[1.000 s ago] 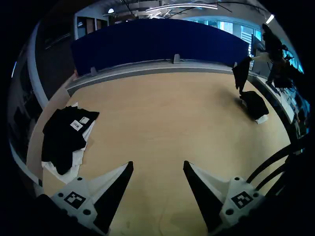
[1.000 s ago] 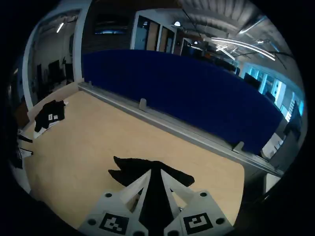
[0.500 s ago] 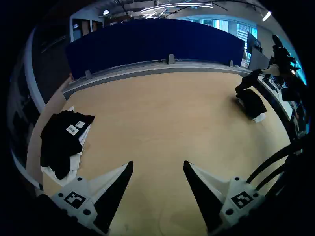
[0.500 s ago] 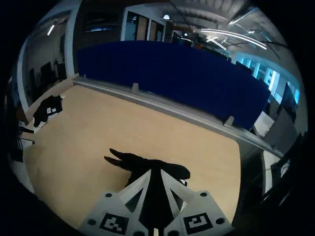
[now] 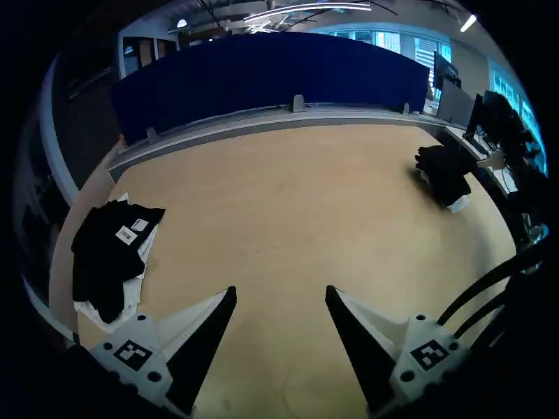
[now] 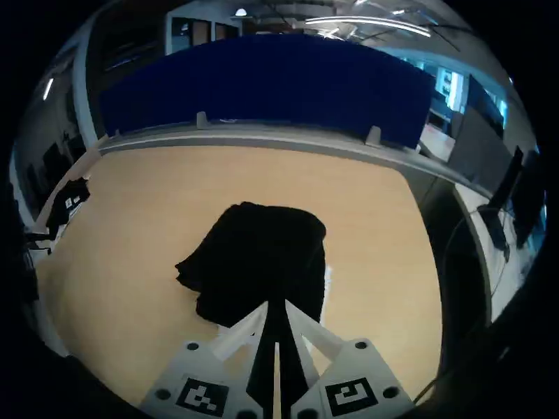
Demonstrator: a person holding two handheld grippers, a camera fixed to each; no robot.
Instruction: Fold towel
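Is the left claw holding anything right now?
No, the left claw is spread wide open above the wooden table, with nothing caught between its tips.

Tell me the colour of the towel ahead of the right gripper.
The towel is black, best seen in the right gripper view.

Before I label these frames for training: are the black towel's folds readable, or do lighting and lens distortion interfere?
Left gripper view: sharp and evenly lit, though the fisheye bows the dark blue partition and the light wooden tabletop. Right gripper view: also sharp, but the black towel is a near-featureless dark mass, its folds barely showing.
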